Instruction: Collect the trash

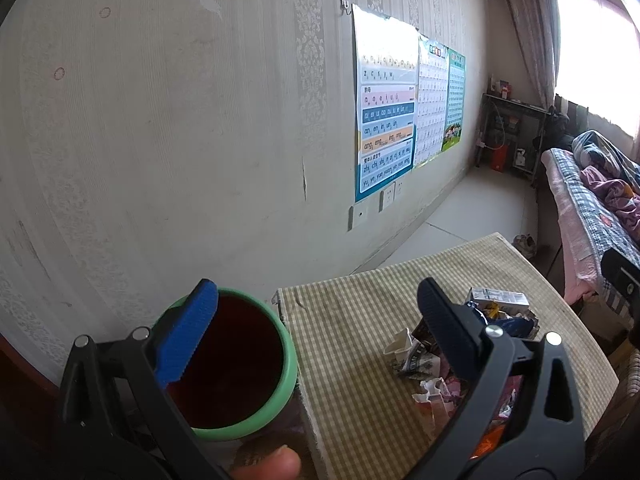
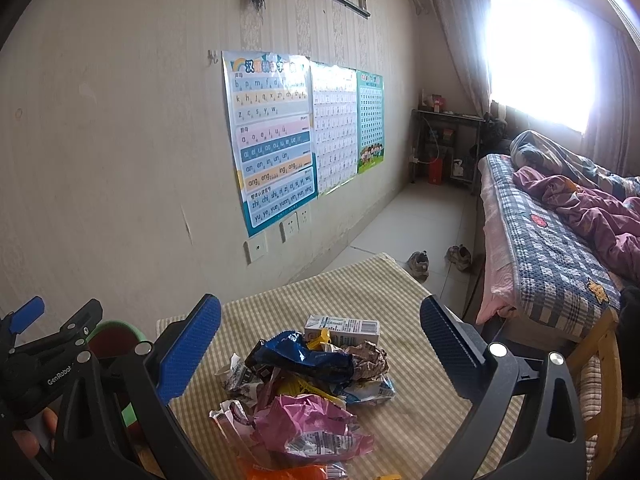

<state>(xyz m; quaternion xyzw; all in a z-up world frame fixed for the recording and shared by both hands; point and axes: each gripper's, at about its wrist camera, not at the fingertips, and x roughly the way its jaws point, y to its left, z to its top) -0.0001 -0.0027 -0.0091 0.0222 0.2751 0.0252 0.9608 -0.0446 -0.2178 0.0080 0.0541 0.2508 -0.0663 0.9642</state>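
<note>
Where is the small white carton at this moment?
In the right wrist view the white carton lies on the checked tablecloth at the far edge of the trash pile, just behind the blue wrapper.

A pale patterned wall is hung with charts; a quilted bed is set opposite — the window is overexposed — over tiled floor.

Bare checked table beyond trash pile; bin flanks its left.
</note>
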